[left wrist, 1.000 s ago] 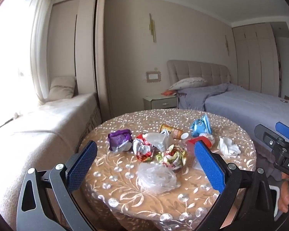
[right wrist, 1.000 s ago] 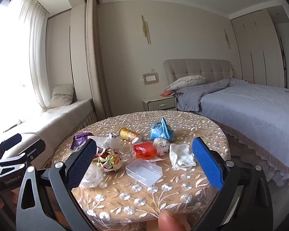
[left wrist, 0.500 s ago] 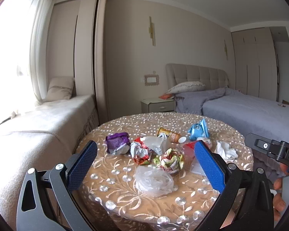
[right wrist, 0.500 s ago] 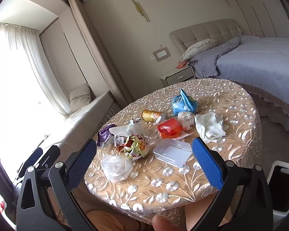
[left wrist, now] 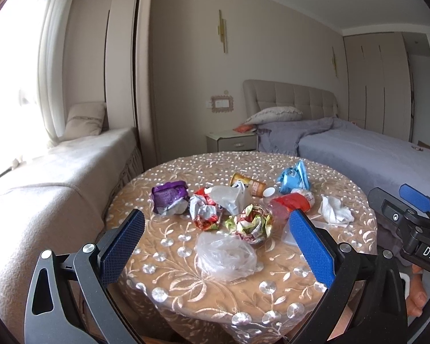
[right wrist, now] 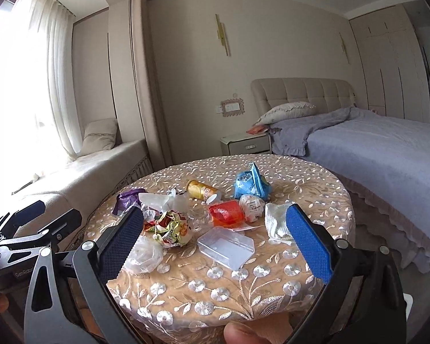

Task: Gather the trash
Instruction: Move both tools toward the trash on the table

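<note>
A pale bedroom with a tufted headboard, a grey-quilted bed (left wrist: 358,149) and a cushioned window seat (left wrist: 57,166) lies behind a round bench (left wrist: 186,281) draped in tan cloth embroidered with shiny silver flowers. The trash sits in a loose cluster on it, ahead of both tongs.

The left tongs (left wrist: 215,246) are spread wide, gripping nothing, their blue ribbed pads framing the heap. Just beyond and between the pads lies a crumpled clear plastic bag (left wrist: 226,255) — soft and cloudy. Past it sit a balled green-and-red foil wrapper (left wrist: 250,223), a crinkled red-and-silver wrapper (left wrist: 205,210) and, toward the left pad, a purple foil packet (left wrist: 169,196).

The right tongs (right wrist: 213,243) are likewise released and empty. Between their pads rests a flat, clear, rectangular plastic case (right wrist: 226,246). Farther on lie a squat translucent red container (right wrist: 226,213), a gold cylindrical can (right wrist: 200,190) on its side and a puffed blue pouch (right wrist: 250,185) — and by the right pad, a wadded white tissue (right wrist: 276,223).
</note>
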Demonstrator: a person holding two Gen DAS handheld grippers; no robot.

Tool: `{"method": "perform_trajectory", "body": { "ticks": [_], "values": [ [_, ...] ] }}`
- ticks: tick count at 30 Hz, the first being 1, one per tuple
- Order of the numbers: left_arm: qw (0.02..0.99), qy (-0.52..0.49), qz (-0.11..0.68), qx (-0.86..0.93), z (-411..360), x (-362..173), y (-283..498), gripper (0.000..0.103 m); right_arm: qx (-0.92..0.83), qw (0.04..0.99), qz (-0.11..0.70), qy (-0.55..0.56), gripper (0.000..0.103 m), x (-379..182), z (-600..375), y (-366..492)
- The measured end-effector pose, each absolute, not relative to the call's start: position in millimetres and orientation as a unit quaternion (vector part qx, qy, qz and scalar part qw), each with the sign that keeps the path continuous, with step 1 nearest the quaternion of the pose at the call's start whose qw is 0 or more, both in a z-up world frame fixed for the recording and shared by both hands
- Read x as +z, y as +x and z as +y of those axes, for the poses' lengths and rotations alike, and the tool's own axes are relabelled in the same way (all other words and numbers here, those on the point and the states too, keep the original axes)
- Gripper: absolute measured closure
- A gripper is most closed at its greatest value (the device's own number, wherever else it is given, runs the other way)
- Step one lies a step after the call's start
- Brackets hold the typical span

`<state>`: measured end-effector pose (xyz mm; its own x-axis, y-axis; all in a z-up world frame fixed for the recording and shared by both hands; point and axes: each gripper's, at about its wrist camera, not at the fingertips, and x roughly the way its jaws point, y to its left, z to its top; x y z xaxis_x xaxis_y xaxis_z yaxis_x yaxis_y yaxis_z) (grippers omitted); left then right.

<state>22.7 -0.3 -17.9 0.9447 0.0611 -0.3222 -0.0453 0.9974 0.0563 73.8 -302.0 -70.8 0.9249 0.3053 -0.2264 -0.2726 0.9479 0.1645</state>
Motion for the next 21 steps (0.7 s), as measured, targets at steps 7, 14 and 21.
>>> {"method": "perform_trajectory", "body": {
  "ticks": [7, 14, 21],
  "values": [
    [0.985, 0.025, 0.168, 0.026, -1.7, -19.2, 24.2, 0.004, 0.152, 0.976, 0.140, 0.066, 0.004, -73.8, -301.3, 79.7],
    [0.985, 0.026, 0.168, 0.016, -3.7, -21.2, 23.9, 0.004, 0.159, 0.977, 0.137, 0.046, 0.004, -74.5, -295.3, 76.0],
    [0.985, 0.024, 0.169, 0.013, -6.0, -21.5, 25.0, 0.004, 0.156, 0.980, 0.119, 0.019, 0.004, -76.2, -286.4, 69.0]
  ]
}}
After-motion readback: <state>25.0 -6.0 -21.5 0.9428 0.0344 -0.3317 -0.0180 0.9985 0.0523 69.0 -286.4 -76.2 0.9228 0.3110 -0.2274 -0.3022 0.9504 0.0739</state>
